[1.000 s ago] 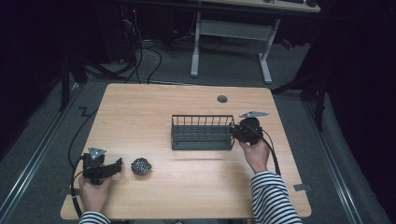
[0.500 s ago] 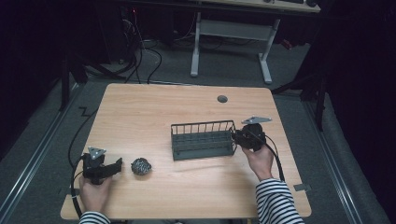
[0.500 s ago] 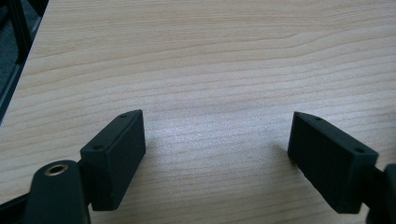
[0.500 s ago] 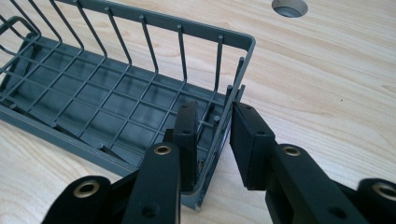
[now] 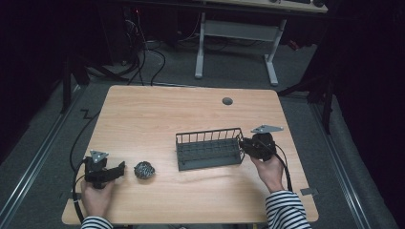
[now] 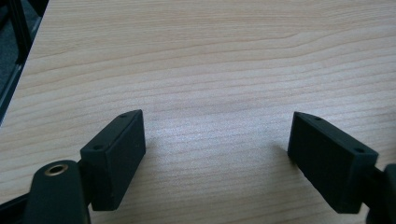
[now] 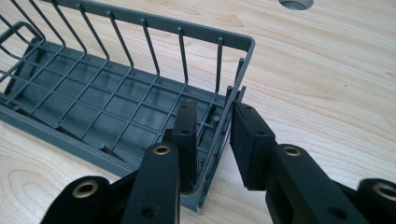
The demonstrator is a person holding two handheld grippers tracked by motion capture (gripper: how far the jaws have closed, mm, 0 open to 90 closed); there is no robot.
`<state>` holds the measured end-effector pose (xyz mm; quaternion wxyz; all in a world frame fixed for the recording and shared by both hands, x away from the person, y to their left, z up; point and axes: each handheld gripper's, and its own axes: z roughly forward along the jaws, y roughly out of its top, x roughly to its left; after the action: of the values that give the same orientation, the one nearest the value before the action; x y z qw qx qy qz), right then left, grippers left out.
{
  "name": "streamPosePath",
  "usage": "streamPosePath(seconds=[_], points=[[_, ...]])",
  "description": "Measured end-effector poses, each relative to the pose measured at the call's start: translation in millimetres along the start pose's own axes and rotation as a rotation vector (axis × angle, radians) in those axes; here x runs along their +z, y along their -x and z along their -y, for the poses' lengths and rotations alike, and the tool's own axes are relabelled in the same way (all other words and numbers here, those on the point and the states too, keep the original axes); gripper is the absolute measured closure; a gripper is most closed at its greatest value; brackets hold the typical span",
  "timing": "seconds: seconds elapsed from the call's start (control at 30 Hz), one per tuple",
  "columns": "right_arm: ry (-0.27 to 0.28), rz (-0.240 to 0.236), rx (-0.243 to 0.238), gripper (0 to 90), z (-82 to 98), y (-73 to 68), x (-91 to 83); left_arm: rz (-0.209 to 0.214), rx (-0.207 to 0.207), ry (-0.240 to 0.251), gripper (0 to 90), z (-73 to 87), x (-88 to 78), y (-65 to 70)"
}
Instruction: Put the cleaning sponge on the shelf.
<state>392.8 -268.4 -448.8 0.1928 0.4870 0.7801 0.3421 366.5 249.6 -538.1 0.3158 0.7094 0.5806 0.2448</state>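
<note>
Since a second ago your right hand has drawn the wire rack [image 5: 208, 149] a little toward you and to your left across the desk [image 5: 157, 114]; your left hand has stayed put. Your right gripper [image 5: 248, 147] sits at the rack's right end, its jaws clamped on the end wall, one inside, one outside. The rack is dark grey, long and narrow, with a grid floor and upright wire sides. Your left gripper [image 5: 119, 168] rests with jaws wide apart, holding nothing; just beyond its tips lies what looks like a steel scouring ball [image 5: 143, 170].
</note>
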Motion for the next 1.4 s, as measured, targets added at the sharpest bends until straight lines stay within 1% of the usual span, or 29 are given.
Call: streamPosePath(seconds=[0.07,0.2,0.3,0.43,0.5,0.57,0.6,0.7,0.73,0.77,0.8,0.93,1.03,1.07,1.17,1.37,1.4], points=[[0.006,-0.005,0.005,71.6,1.5,1.0,-1.0,0.000,0.000,0.000,19.5,0.0,0.0,0.0],[0.015,0.006,0.025,60.3,2.8,3.1,-2.2,0.000,0.000,0.000,19.5,0.0,0.0,0.0],[0.036,0.015,0.046,53.0,2.9,4.9,-6.4,0.000,0.000,0.000,19.5,0.0,0.0,0.0],[0.087,0.031,0.053,47.8,3.4,5.8,-16.4,0.000,0.000,0.000,19.5,0.0,0.0,0.0],[0.105,0.041,0.054,46.6,3.8,5.8,-20.8,0.000,0.000,0.000,19.5,0.0,0.0,0.0],[0.114,0.042,0.056,46.1,4.4,6.2,-23.6,0.000,0.000,0.000,19.5,0.0,0.0,0.0],[0.134,0.044,0.058,45.4,5.7,7.0,-29.9,0.000,0.000,0.000,19.5,0.0,0.0,0.0],[0.167,0.039,0.073,45.2,10.0,8.6,-38.7,0.000,0.000,0.000,19.5,0.0,0.0,0.0],[0.167,0.039,0.073,45.2,10.0,8.6,-38.7,0.000,0.000,0.000,19.5,0.0,0.0,0.0],[0.177,0.039,0.083,44.9,14.5,11.1,-42.8,0.000,0.000,0.000,19.5,0.0,0.0,0.1],[0.181,0.039,0.085,44.9,16.4,12.4,-44.0,0.000,0.000,0.000,19.5,0.0,0.0,0.0],[0.202,0.046,0.120,45.0,28.3,19.7,-50.0,0.000,0.001,-0.001,19.5,0.0,-0.1,0.2],[0.206,0.051,0.125,45.0,33.3,22.8,-51.7,0.000,0.002,-0.002,19.5,0.0,-0.2,0.1],[0.208,0.051,0.145,44.9,39.8,25.2,-52.6,0.000,0.002,-0.002,19.5,0.0,-0.2,0.1],[0.208,0.061,0.154,44.4,48.5,28.1,-53.1,0.000,0.001,-0.001,19.5,0.0,-0.1,0.2],[0.200,0.074,0.203,42.9,73.7,35.8,-48.2,0.000,0.000,-0.001,19.4,0.0,-0.1,0.2],[0.200,0.074,0.203,42.9,73.7,35.8,-48.2,0.000,0.000,-0.001,19.5,0.0,-0.1,0.2]])
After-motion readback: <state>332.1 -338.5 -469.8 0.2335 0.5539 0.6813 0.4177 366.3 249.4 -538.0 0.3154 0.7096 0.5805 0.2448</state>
